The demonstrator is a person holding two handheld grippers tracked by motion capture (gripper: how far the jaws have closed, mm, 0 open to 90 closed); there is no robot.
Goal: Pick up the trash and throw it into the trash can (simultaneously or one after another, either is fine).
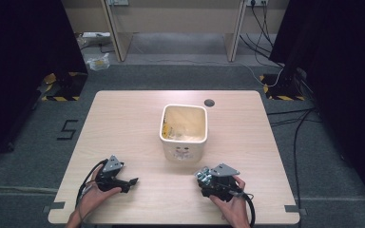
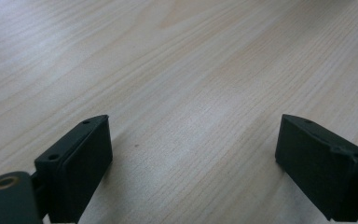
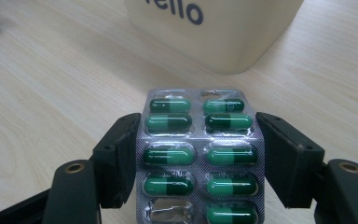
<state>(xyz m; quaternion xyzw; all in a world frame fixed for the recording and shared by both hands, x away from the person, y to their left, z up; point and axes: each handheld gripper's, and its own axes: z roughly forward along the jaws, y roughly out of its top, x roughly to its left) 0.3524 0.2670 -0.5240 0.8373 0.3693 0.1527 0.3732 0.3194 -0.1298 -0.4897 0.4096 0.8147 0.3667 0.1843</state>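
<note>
The right gripper [image 3: 196,154] grips a blister pack [image 3: 199,158] by its two long edges, near the table's [image 1: 123,123] front right, just before the cream bin [image 1: 184,127]; the left gripper [image 2: 191,158] stands wide open and empty at near left. The thin foil could bend and slip out if squeezed harder. The right gripper view shows green capsules and one empty pocket; in the high view the pack is perhaps only a glint.
</note>
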